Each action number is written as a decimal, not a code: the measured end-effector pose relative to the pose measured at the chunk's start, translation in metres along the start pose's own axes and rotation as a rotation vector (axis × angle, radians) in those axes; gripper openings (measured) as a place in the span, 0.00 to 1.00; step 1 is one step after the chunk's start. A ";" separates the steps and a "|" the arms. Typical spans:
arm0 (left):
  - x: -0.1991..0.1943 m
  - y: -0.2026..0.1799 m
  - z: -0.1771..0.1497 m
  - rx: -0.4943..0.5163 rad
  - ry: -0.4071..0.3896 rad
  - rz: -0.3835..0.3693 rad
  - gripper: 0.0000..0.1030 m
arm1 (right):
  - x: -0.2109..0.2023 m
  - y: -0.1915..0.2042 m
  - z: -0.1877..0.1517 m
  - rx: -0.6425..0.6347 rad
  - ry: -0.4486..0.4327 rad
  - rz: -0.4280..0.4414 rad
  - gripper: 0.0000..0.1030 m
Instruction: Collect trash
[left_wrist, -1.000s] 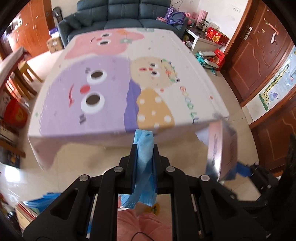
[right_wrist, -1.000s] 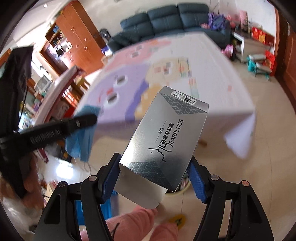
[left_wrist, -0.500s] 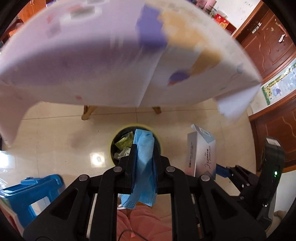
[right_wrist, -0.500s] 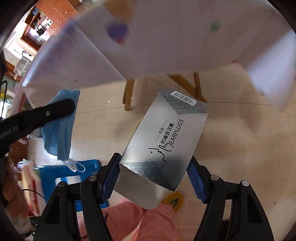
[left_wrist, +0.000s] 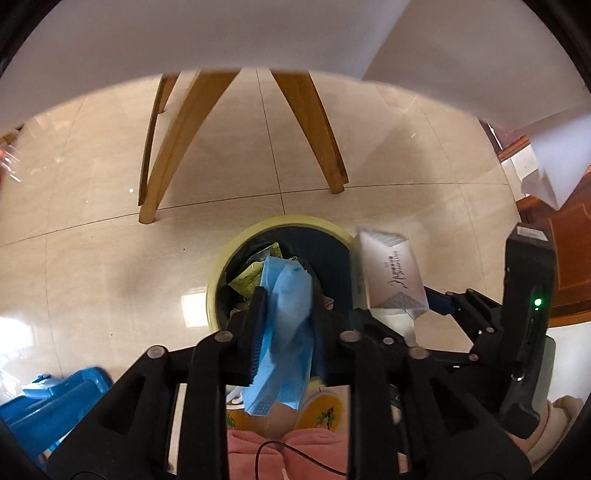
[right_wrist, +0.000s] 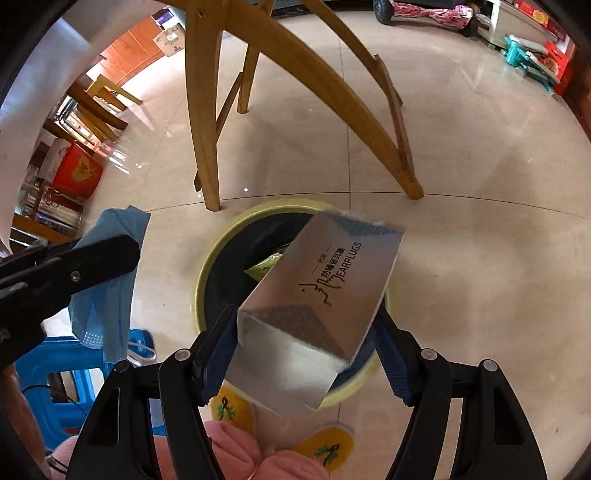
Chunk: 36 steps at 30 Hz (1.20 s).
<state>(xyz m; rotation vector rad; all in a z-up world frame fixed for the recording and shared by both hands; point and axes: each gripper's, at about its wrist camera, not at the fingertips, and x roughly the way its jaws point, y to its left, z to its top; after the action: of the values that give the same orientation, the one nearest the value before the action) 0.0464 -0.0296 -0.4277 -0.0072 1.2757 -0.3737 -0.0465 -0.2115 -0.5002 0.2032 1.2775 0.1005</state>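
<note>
My left gripper (left_wrist: 287, 300) is shut on a crumpled blue face mask (left_wrist: 284, 332), held just above a round bin with a yellow rim (left_wrist: 284, 221) and a dark liner. Yellow-green wrappers (left_wrist: 247, 277) lie inside the bin. My right gripper (right_wrist: 303, 332) is shut on a silver earplugs box (right_wrist: 325, 280), tilted over the same bin (right_wrist: 221, 240). In the left wrist view the box (left_wrist: 391, 273) hangs at the bin's right rim. In the right wrist view the left gripper (right_wrist: 74, 269) and the mask (right_wrist: 107, 288) are left of the bin.
Curved wooden table legs (left_wrist: 177, 140) stand on the beige tile floor just behind the bin, and a white tablecloth (left_wrist: 221, 33) hangs above. A blue plastic stool (left_wrist: 55, 398) is at the lower left. The person's pink trousers and yellow slippers (right_wrist: 229, 410) are below the grippers.
Both grippers have dropped from the table's edge down towards the floor. The bin has come closer and now lies right under the mask and the box. Both grips are unchanged.
</note>
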 end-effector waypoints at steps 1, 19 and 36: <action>0.003 0.000 0.000 0.001 -0.001 -0.003 0.34 | 0.008 -0.003 0.007 0.002 0.005 0.017 0.69; -0.002 0.005 0.005 0.011 -0.036 0.026 0.86 | 0.016 0.021 0.043 0.104 -0.041 -0.018 0.81; -0.112 0.005 -0.005 -0.021 -0.010 0.105 0.86 | -0.120 0.050 0.058 0.207 -0.040 -0.039 0.81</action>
<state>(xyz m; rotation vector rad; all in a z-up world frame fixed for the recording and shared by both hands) 0.0167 0.0070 -0.3257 0.0398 1.2643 -0.2690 -0.0235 -0.1907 -0.3612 0.3564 1.2516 -0.0697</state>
